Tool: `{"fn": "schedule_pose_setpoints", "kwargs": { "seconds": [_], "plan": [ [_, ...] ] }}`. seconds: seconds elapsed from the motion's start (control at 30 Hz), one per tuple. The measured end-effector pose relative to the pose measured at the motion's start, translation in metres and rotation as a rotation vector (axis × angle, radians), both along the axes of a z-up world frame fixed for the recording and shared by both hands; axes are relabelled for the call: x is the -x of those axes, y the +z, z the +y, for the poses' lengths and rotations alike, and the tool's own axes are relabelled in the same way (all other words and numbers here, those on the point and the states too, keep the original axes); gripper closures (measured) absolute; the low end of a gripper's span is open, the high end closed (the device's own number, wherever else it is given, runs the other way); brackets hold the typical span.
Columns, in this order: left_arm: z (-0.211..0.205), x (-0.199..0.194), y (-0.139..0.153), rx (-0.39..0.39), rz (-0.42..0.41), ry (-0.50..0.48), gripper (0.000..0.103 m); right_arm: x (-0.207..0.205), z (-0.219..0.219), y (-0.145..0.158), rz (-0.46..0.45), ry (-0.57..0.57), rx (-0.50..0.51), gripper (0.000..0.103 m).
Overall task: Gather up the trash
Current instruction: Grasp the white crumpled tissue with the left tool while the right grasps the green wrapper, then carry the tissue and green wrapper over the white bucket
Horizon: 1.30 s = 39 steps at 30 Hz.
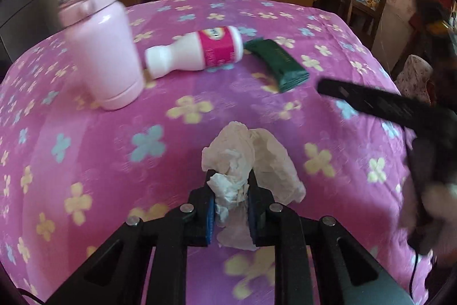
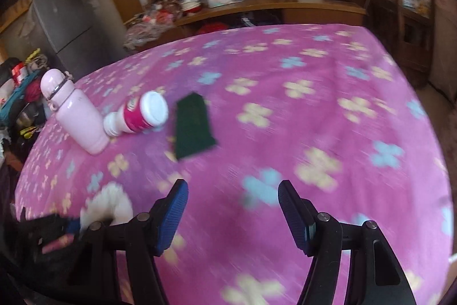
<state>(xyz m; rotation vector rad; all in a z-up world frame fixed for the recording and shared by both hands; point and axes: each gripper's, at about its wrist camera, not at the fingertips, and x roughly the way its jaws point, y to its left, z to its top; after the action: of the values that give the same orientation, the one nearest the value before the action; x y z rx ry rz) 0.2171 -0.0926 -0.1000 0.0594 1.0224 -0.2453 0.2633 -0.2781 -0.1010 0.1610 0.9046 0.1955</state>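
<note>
A: The left gripper (image 1: 230, 185) has its 2 blue-padded jaws pinched on a crumpled white tissue (image 1: 245, 159), which bulges out above and below the pads.

B: And the tissue itself, where is it?

A: Low in the left wrist view, over the pink flowered blanket (image 1: 114, 162). Whether it is lifted clear of the cloth I cannot tell.

B: The right gripper (image 2: 232, 191)?

A: Its jaws stand spread, nothing between them, only blanket under the gap. In the left wrist view 1 of its black fingers (image 1: 371, 99) reaches in from the right edge, blurred.

B: What else lies on the bed?

A: 3 things, well beyond the tissue. A pale pink flask (image 1: 97, 39) stands upright at the left. Just beside it a white bottle with a magenta label (image 1: 197, 51) lies on its side, neck toward the flask. Next to the bottle's base lies a flat dark green packet (image 1: 280, 65).

B: Does the right wrist camera see the tissue?

A: Yes, as a white blur at lower left (image 2: 108, 205), beside the left gripper's dark body.
</note>
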Motion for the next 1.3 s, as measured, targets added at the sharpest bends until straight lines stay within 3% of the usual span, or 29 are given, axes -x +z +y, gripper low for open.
{"fn": "schedule_pose_setpoints", "kwargs": {
  "seconds": [0.2,0.3,0.37,0.4,0.47,0.53,0.8,1.07,1.3],
  "plan": [
    [0.017,0.004,-0.006,0.028,0.015,0.009,0.083,-0.046,0.043,-0.009,-0.007,0.046,0.148,0.034],
    [0.019,0.006,-0.010,0.034,0.021,0.012,0.083,-0.061,0.049,-0.020,0.012,0.047,0.169,0.034],
    [0.020,0.010,-0.010,0.034,0.012,0.012,0.083,-0.063,0.046,-0.022,0.001,0.048,0.140,0.044],
    [0.020,0.012,-0.011,0.036,0.011,0.010,0.083,-0.061,0.044,-0.021,-0.004,0.045,0.136,0.060],
    [0.021,0.015,-0.009,0.043,0.013,0.009,0.083,-0.051,0.038,-0.019,-0.002,0.057,0.093,0.064],
    [0.019,0.016,-0.009,0.059,0.021,0.011,0.084,-0.037,0.035,-0.016,-0.008,0.067,0.094,0.069],
    [0.004,0.055,0.004,0.117,0.021,-0.037,0.085,0.069,-0.004,0.007,-0.023,0.098,-0.107,0.070],
    [-0.023,0.097,0.007,0.140,0.040,-0.113,0.088,0.174,-0.023,0.030,-0.074,0.080,-0.100,0.070],
    [-0.041,0.136,0.020,0.128,0.027,-0.161,0.088,0.229,-0.038,0.039,-0.088,0.057,-0.087,0.070]
  ]
}}
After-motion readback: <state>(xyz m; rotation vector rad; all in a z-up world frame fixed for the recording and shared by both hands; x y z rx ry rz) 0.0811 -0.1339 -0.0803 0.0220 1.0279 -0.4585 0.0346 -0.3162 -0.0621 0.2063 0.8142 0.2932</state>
